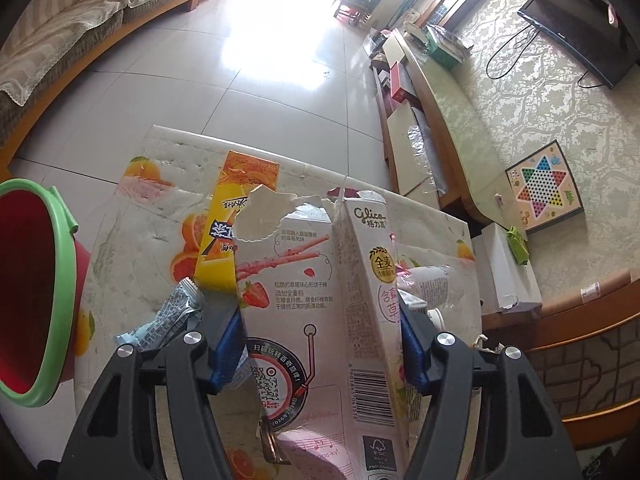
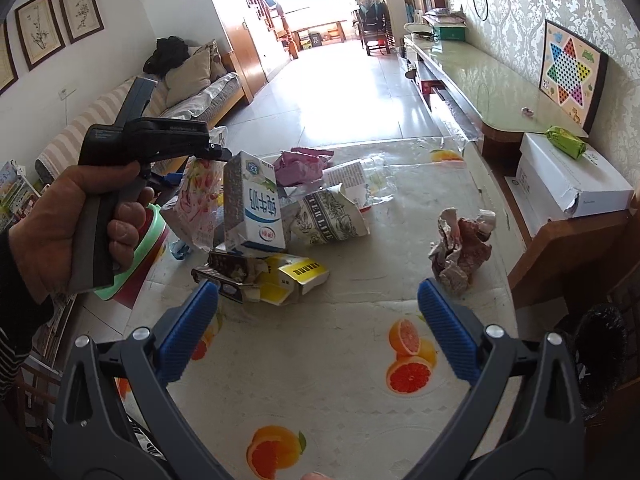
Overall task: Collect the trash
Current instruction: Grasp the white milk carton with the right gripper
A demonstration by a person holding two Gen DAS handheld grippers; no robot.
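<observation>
My left gripper [image 1: 320, 320] is shut on a torn pink biscuit-stick box [image 1: 296, 280], its blue pads pressing both sides, and holds it upright over the table. From the right wrist view, a hand holds that gripper [image 2: 160, 140] at the left with the pink box [image 2: 196, 200] hanging from it. A red bucket with a green rim [image 1: 36, 280] stands just left of it. My right gripper [image 2: 320, 320] hangs open above the fruit-print tablecloth [image 2: 320, 380], nothing between its fingers. Ahead of it lie a milk carton [image 2: 252, 204], a flattened yellow box [image 2: 288, 280] and crumpled paper [image 2: 460, 248].
A yellow-orange carton [image 1: 236, 208], a blue-white wrapper [image 1: 168, 316] and a clear bottle [image 1: 432, 280] sit around the held box. A printed paper wrapper [image 2: 328, 220] and pink bag [image 2: 300, 164] lie farther back. A white box [image 2: 568, 184] and a black-lined bin [image 2: 600, 352] stand at the right.
</observation>
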